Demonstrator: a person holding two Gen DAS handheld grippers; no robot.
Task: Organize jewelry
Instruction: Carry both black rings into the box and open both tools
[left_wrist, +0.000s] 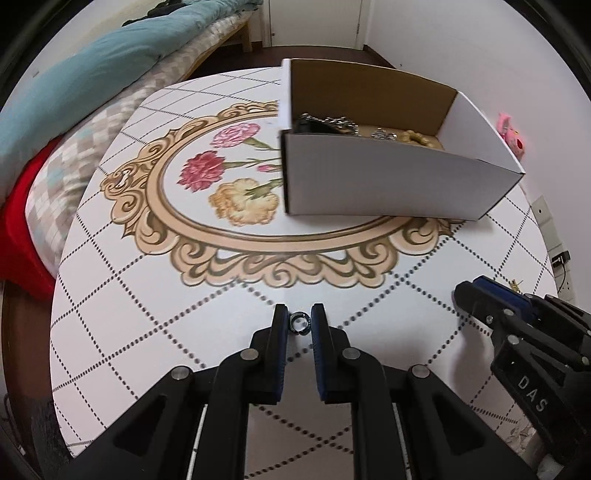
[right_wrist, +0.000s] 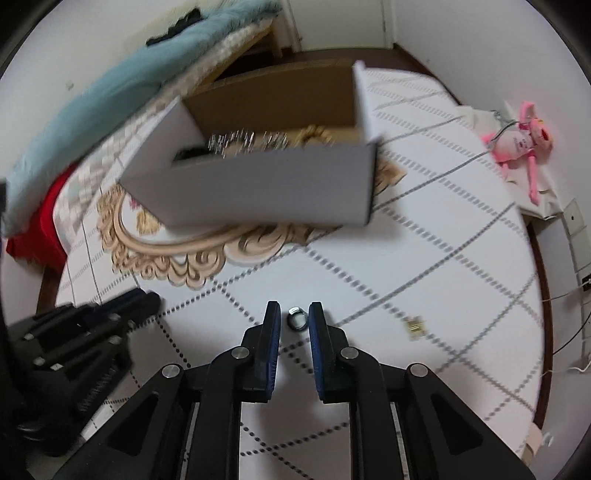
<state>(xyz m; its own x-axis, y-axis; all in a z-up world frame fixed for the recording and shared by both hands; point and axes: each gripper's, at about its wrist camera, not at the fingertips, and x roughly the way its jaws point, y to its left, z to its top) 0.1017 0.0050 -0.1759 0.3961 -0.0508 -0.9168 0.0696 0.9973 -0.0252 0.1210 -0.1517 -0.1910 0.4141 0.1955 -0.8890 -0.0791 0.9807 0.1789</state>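
An open white cardboard box (left_wrist: 388, 181) stands on the round table and holds silver chains (left_wrist: 332, 123) and a gold piece (left_wrist: 417, 138). In the left wrist view my left gripper (left_wrist: 299, 319) is shut on a small dark ring (left_wrist: 297, 322) held between its tips just above the table. In the right wrist view my right gripper (right_wrist: 294, 317) is shut on a silver ring (right_wrist: 296, 318). The box (right_wrist: 266, 184) lies ahead of it, blurred. A small gold item (right_wrist: 415, 325) lies on the table to the right. Each gripper shows at the edge of the other's view.
The table (left_wrist: 129, 295) has a white cloth with dotted diamonds and a floral medallion. A bed with teal and red bedding (left_wrist: 74, 92) borders the left side. A pink plush toy (right_wrist: 517, 144) lies beyond the table at right, near wall sockets and cables.
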